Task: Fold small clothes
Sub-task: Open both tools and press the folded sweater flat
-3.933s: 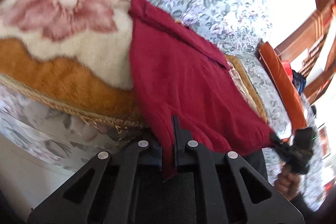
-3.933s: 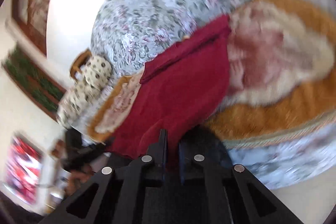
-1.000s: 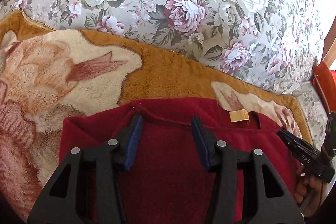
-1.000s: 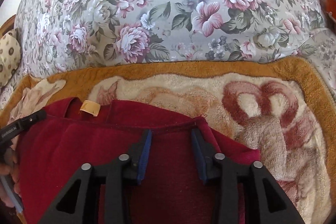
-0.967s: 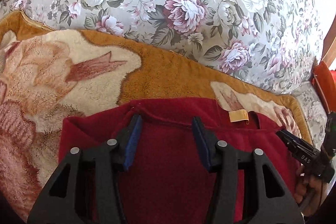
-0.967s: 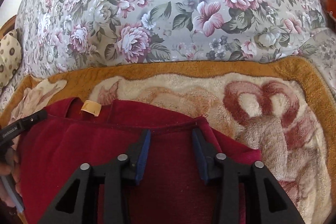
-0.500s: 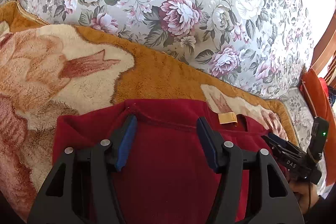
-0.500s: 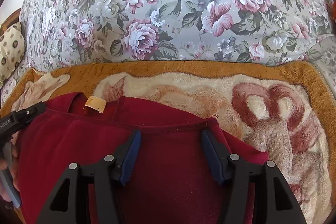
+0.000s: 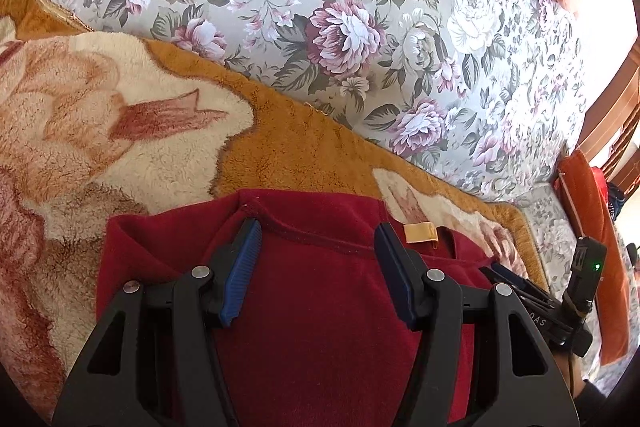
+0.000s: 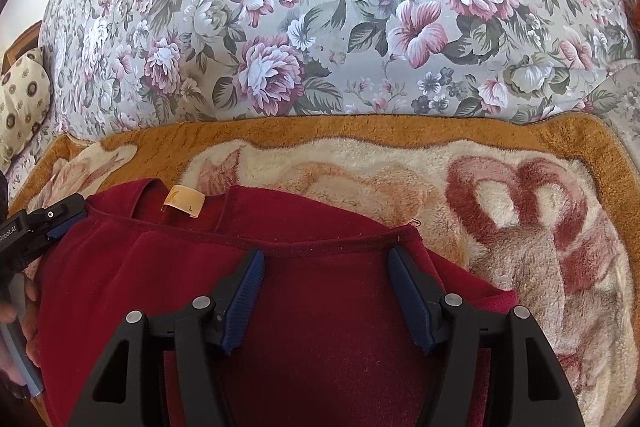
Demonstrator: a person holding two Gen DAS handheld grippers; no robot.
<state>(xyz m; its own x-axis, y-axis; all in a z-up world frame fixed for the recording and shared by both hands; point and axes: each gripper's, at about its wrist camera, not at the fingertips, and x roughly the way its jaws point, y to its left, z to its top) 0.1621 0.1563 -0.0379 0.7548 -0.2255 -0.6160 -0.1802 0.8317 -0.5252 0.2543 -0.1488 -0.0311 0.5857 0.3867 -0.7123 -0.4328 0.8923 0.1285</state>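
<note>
A tan neck label (image 10: 183, 202) on the red garment (image 10: 320, 327) reads "L".

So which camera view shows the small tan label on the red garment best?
The right wrist view: the tan label lies unobstructed, a mark visible on it. In the left wrist view the label appears plain, close beside a gripper finger.

The left gripper (image 9: 316, 231) hangs with fingers (image 9: 242, 263) spread above a dark red garment (image 9: 320, 307) lying on a fleece blanket (image 9: 120, 131), gripping nothing.
</note>
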